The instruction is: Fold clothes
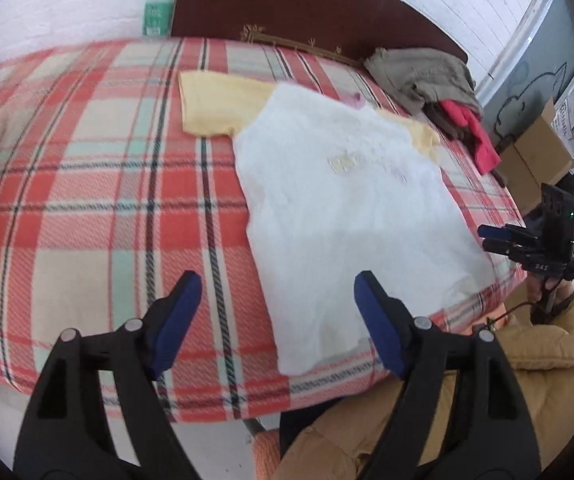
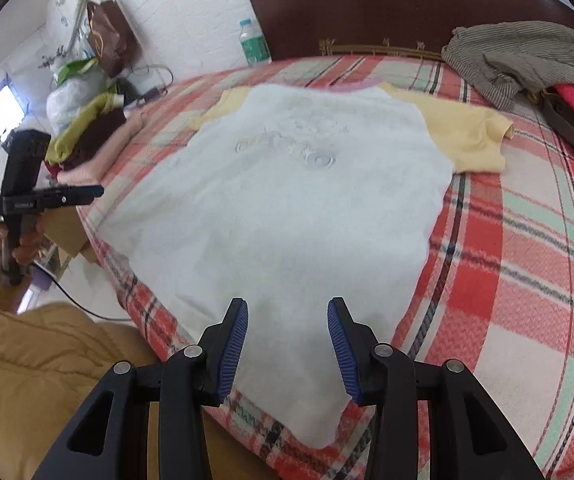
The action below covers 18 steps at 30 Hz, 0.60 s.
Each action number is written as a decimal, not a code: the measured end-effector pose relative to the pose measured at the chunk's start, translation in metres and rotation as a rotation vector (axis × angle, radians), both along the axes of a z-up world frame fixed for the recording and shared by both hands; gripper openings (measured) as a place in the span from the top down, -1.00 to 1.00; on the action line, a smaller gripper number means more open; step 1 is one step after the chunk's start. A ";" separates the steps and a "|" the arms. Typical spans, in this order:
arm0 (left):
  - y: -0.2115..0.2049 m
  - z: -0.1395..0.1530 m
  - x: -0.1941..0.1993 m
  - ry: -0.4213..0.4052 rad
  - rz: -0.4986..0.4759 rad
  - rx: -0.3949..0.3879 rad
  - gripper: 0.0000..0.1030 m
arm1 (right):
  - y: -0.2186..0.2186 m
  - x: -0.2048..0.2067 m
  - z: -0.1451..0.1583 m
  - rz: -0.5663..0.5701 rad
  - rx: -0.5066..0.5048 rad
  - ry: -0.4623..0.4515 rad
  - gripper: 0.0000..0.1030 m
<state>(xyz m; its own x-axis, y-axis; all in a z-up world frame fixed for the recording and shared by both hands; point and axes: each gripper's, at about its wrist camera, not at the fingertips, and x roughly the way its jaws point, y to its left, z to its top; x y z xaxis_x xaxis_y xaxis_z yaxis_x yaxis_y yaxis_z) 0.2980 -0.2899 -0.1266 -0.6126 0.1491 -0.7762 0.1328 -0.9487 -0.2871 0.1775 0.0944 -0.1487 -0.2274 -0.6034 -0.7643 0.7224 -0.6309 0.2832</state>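
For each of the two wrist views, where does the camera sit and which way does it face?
Left wrist: behind the open left hand-held gripper, facing the white shirt on the bed; right hand-held gripper shows.
Right wrist: behind the open right hand-held gripper, over the shirt's hem; left hand-held gripper shows.
Shared: shirt, bed, bottle.

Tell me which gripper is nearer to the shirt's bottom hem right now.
Right. The right gripper hangs open directly over the hem of the white shirt. The left gripper is off the bed's side, beyond the shirt's edge, also open.
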 end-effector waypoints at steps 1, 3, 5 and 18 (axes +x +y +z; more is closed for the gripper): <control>-0.003 0.004 -0.007 0.009 0.010 -0.019 -0.53 | 0.005 -0.012 0.008 -0.041 -0.029 0.012 0.09; -0.006 0.011 -0.024 0.030 0.025 -0.050 -0.53 | 0.017 -0.040 0.023 -0.139 -0.085 0.041 -0.22; -0.005 0.015 -0.048 0.052 0.022 -0.072 -0.53 | 0.028 -0.075 0.030 -0.231 -0.143 0.040 -0.37; 0.004 0.027 -0.264 0.049 -0.149 -0.336 -0.53 | -0.087 -0.205 0.037 -0.011 0.015 0.138 -0.37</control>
